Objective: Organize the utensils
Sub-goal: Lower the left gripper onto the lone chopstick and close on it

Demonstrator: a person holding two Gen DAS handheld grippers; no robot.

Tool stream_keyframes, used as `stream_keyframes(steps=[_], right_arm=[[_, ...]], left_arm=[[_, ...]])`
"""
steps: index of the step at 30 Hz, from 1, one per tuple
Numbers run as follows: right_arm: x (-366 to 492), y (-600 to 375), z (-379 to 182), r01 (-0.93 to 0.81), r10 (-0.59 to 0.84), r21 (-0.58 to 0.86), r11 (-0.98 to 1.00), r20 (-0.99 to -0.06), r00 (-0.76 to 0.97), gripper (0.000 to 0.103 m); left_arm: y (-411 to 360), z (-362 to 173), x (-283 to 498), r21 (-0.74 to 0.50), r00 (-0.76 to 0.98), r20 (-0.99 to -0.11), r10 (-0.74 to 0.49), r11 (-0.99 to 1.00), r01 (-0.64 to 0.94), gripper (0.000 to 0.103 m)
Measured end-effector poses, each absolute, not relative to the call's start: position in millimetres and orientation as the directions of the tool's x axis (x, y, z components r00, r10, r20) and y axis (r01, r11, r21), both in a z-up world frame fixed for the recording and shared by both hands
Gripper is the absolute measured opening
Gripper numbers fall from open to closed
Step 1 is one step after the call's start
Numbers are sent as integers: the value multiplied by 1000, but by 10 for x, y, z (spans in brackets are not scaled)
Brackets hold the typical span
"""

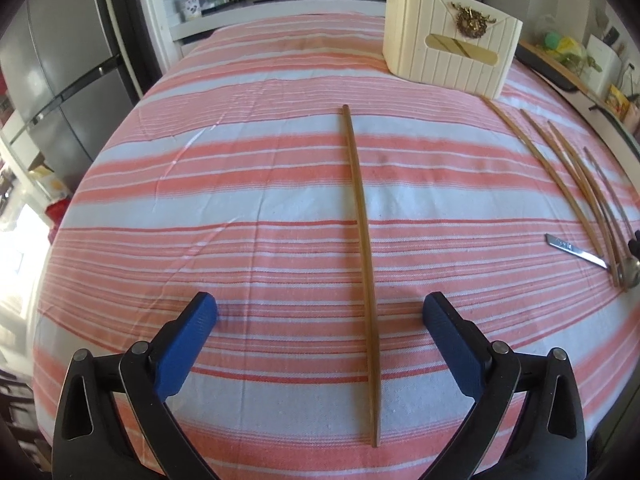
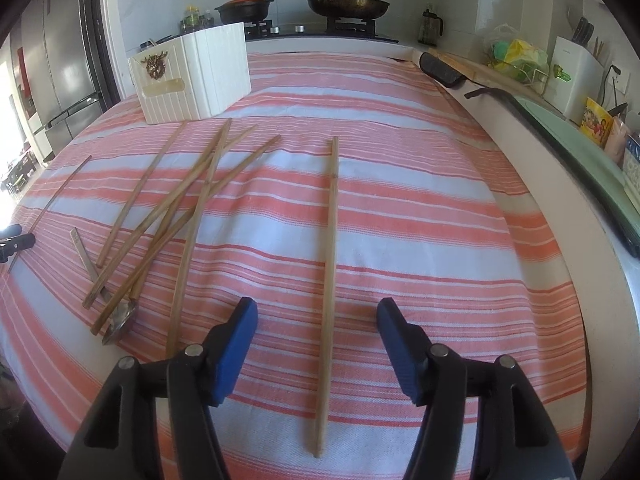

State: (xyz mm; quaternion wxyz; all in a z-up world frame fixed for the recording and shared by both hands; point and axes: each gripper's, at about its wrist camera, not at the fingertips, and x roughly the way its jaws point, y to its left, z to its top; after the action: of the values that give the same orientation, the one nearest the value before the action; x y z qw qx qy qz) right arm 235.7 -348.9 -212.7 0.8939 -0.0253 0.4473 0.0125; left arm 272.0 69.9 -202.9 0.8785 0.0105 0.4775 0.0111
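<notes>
In the left wrist view my left gripper [image 1: 320,312] is open and empty, its blue fingers either side of a single wooden chopstick [image 1: 360,248] that lies lengthwise on the striped cloth. In the right wrist view my right gripper [image 2: 318,314] is open and empty, straddling another lone chopstick [image 2: 330,264]. A loose pile of several chopsticks [image 2: 168,216] with a metal spoon [image 2: 120,322] lies left of it; the same pile shows at the right of the left wrist view [image 1: 576,184]. A cream utensil holder box [image 1: 448,52] stands at the far side, also in the right wrist view [image 2: 192,76].
The pink and white striped cloth [image 1: 240,200] covers the table. A stove with pans [image 2: 344,4] stands behind. A counter with a black tray edge [image 2: 560,132] and clutter runs along the right. A fridge [image 1: 52,80] stands left.
</notes>
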Motion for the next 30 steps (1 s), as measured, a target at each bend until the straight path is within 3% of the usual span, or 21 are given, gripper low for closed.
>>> stream_keyframes(steps=[9, 12, 18, 22, 28, 29, 30], right_arm=[[2467, -3482, -2090, -57, 1, -34, 998, -854, 520, 64], [2572, -3527, -2046, -85, 28, -11, 996, -897, 441, 64], [2880, -3627, -1994, -93, 69, 37, 995, -929, 365, 64], [3205, -3587, -2060, -98, 61, 29, 995, -938, 341, 63], [3776, -3484, -2073, -105, 31, -5, 994, -943, 332, 46], [3865, -3485, -2067, -95, 26, -7, 995, -942, 334, 33], [3950, -3480, -2062, -87, 18, -12, 996, -943, 334, 12]], left_arm=[[752, -2009, 2803, -7, 470, -882, -25, 999, 41, 102], [782, -1894, 2910, -59, 441, -892, -98, 993, 102, 101], [719, -1745, 3324, -32, 428, -898, -106, 984, 176, 100], [618, -1822, 3637, 10, 391, -917, -75, 977, 212, 82], [644, -1920, 4022, -10, 342, -937, -69, 985, 173, 48], [632, -1912, 4059, -7, 347, -935, -67, 985, 172, 28], [623, -1904, 4089, 2, 351, -935, -60, 985, 173, 17]])
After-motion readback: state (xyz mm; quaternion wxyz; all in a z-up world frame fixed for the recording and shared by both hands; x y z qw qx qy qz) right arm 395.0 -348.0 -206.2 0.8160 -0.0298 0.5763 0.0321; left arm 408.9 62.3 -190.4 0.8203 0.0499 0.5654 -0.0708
